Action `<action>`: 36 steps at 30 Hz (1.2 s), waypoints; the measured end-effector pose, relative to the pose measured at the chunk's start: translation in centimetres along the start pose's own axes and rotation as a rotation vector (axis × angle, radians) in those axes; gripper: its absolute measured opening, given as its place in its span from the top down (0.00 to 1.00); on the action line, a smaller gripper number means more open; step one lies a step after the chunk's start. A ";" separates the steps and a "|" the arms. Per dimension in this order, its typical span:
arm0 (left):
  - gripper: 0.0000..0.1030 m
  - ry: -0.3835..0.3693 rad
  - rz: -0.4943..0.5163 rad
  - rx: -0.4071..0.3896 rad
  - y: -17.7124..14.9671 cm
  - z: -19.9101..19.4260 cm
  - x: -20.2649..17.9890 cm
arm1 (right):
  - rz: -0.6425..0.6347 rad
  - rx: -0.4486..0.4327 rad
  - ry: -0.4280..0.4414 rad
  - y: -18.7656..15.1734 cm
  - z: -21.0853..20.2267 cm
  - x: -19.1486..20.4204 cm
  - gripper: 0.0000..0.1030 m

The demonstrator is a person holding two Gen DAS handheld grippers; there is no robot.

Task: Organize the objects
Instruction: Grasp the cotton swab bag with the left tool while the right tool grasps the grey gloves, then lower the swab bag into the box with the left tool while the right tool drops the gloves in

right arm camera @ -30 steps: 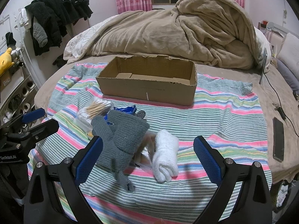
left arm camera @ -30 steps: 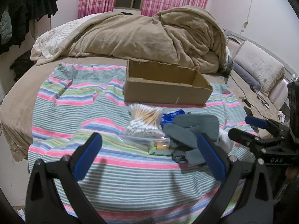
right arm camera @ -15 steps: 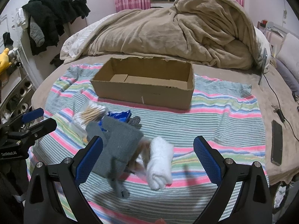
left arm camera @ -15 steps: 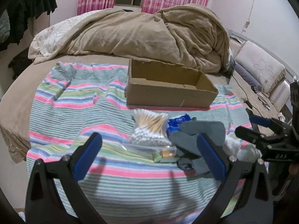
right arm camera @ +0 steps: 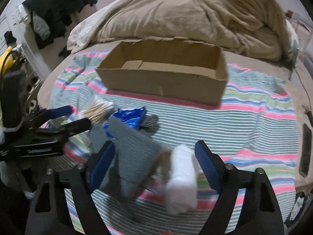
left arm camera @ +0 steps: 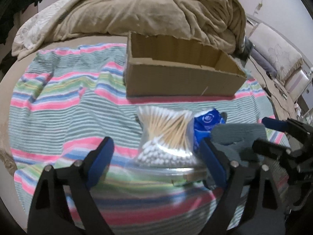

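An open, empty cardboard box (left arm camera: 182, 78) (right arm camera: 166, 80) stands on the striped cloth (left arm camera: 68, 117). In front of it lies a pile: a clear bag of cotton swabs (left arm camera: 166, 137) (right arm camera: 99, 111), a blue packet (left arm camera: 207, 119) (right arm camera: 131, 117), a grey glove (left arm camera: 238, 137) (right arm camera: 135, 156) and a rolled white cloth (right arm camera: 182, 178). My left gripper (left arm camera: 158, 160) is open, its jaws on either side of the swab bag. My right gripper (right arm camera: 152, 162) is open over the glove and white roll. Each gripper shows in the other's view, the left one (right arm camera: 66, 119) and the right one (left arm camera: 273, 135).
A rumpled tan duvet (left arm camera: 146, 11) lies behind the box. Dark clothes (right arm camera: 58, 9) hang at the left. A phone (right arm camera: 306, 148) and a cable lie at the bed's right edge. Pillows (left arm camera: 273, 52) are at the right.
Both grippers have moved forward and down toward the pile. The left now brackets the swab bag; the right is close over the glove and white roll. Nothing is held.
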State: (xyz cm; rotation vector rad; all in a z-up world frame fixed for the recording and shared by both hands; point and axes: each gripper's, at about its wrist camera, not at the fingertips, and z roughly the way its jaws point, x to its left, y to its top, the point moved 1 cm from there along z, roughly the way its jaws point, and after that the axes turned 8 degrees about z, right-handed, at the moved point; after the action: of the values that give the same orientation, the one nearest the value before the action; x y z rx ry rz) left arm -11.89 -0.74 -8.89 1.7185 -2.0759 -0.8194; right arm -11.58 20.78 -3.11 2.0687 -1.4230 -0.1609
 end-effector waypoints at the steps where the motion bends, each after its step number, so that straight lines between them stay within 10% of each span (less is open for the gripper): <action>1: 0.15 -0.007 0.005 0.009 0.1 0.4 -0.1 | -0.007 0.015 0.009 -0.1 0.4 0.3 0.24; 11: 0.47 -0.063 0.035 0.054 0.2 2.3 -0.3 | 0.001 0.065 0.115 -0.7 1.2 0.5 0.65; 36: 0.52 -0.078 0.083 -0.121 9.8 -4.6 -2.6 | -0.021 -0.180 0.099 8.4 -5.9 -2.2 0.67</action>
State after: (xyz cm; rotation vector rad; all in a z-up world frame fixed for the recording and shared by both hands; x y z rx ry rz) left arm -16.34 1.82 1.04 1.5506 -2.0859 -0.9788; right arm -16.71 23.22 5.70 1.9187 -1.2805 -0.1854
